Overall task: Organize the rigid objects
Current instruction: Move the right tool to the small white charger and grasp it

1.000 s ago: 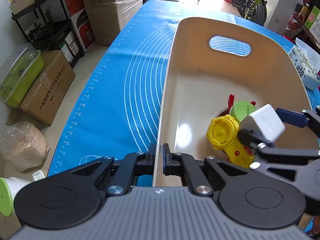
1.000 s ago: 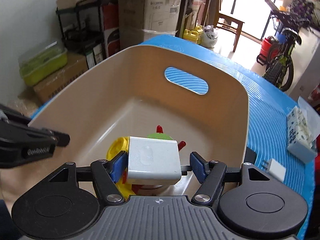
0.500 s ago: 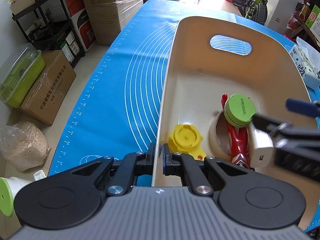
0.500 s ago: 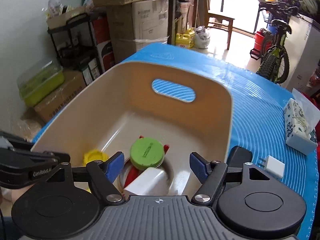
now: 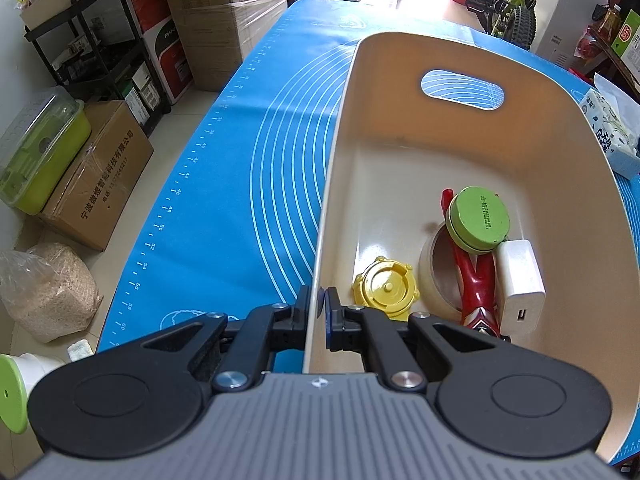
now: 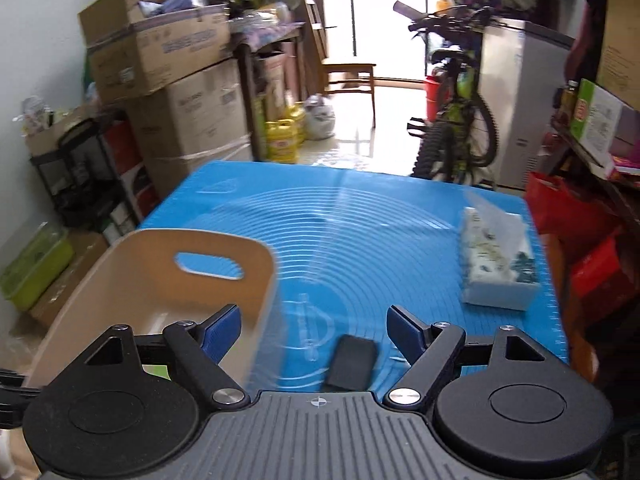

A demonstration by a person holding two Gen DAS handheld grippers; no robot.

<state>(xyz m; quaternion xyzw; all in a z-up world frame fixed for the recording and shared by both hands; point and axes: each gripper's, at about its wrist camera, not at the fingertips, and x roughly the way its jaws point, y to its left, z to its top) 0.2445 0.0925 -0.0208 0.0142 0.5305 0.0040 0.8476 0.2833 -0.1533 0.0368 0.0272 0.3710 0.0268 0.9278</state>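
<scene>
A cream plastic bin with a handle slot [image 5: 472,152] is taken as the landmark. Inside it lie a white charger block [image 5: 520,284], a green round lid [image 5: 478,220], a red toy [image 5: 476,288], a yellow cap [image 5: 386,288] and a tape ring [image 5: 430,276]. Outside it, to the right on the blue mat [image 6: 360,220], a black flat object [image 6: 352,362] is judged still to be sorted. The left gripper [image 5: 319,312] is clamped on the bin's near rim. The right gripper [image 6: 314,332], its jaws just opened and empty, is angled down over the black object.

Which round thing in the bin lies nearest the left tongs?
The yellow cap, flat on the bin floor just beyond the tongs; the green lid sits farther.
</scene>
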